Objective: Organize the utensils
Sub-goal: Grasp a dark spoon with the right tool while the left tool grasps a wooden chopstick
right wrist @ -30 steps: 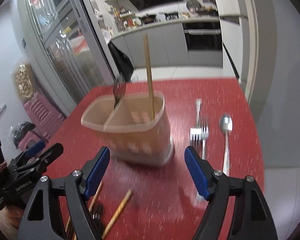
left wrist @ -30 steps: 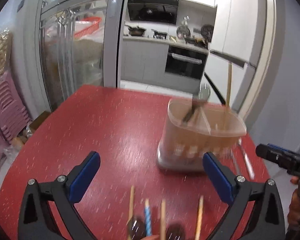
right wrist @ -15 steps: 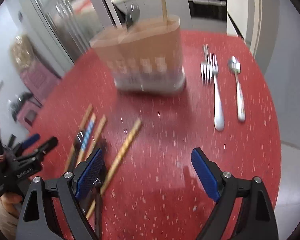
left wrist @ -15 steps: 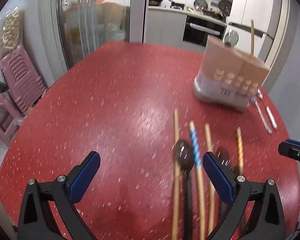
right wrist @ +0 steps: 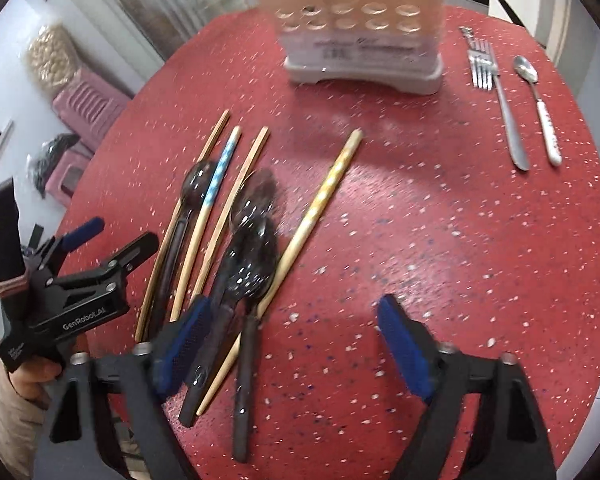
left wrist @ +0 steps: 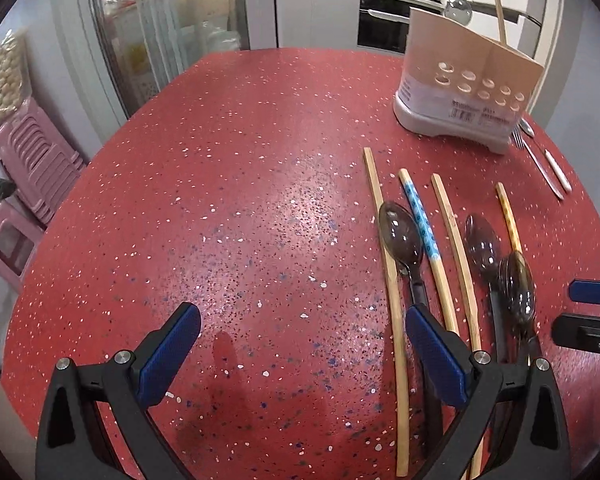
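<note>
A beige utensil holder (left wrist: 466,92) (right wrist: 360,20) stands at the far side of the red table (left wrist: 240,200), with a chopstick (left wrist: 499,12) and a spoon (left wrist: 458,10) upright in it. Several chopsticks (right wrist: 320,200) and three dark see-through spoons (right wrist: 252,264) lie loose in front. My left gripper (left wrist: 300,320) hangs open over bare table, and a plain chopstick (left wrist: 392,280) runs just inside its right finger. My right gripper (right wrist: 292,312) is open with its jaws closing and nothing between the pads. The spoon handles lie under its left finger.
A metal fork (right wrist: 500,96) and a white-handled spoon (right wrist: 540,104) lie right of the holder. Pink plastic stools (left wrist: 36,160) are stacked beside the table at the left. A glass cabinet and kitchen counters stand beyond. A hand (right wrist: 28,376) holds the left gripper.
Both grippers have sunk and tipped down toward the table. The loose chopsticks and spoons now lie close beneath them, and the holder sits higher in both views.
</note>
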`<state>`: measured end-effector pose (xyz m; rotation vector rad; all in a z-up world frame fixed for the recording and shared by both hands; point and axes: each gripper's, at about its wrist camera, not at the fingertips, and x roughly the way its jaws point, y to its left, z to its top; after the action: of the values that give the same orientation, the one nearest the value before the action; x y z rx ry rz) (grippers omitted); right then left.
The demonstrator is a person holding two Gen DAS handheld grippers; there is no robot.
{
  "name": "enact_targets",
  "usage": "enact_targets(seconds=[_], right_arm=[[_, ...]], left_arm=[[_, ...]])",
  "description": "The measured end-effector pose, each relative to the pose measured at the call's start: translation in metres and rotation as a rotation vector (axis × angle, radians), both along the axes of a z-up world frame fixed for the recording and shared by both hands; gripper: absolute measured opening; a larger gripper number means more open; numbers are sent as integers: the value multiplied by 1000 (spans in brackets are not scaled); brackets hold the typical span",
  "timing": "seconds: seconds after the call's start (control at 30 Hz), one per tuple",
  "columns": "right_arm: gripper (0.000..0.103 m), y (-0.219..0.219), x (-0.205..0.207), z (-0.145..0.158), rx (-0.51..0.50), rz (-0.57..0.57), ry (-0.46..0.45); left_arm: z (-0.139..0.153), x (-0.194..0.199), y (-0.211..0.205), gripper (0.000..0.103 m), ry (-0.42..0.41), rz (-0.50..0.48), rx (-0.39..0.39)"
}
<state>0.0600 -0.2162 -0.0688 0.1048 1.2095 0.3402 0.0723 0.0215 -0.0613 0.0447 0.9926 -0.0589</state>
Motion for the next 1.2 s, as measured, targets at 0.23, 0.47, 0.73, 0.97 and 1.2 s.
enact_targets(seconds=[0.23,0.47,0.73,0.97,1.2], right_arm=[[53,15,6,-5,10,15,35],[44,24,6,-11,28,33,79],[37,49,-10,-13,-140,116,23],[12,56,-11,-12,-115,143,14],[11,19,-15,-11,-107,94,6]], left_arm=[[-3,4,-3,103,20,-17,13],[-4,1,4,103,23,-10,10],[-5,7,-2,103,33,-44,29],[-4,24,-15,103,50,-106,30],[0,36,-25,99,63,-145,53]])
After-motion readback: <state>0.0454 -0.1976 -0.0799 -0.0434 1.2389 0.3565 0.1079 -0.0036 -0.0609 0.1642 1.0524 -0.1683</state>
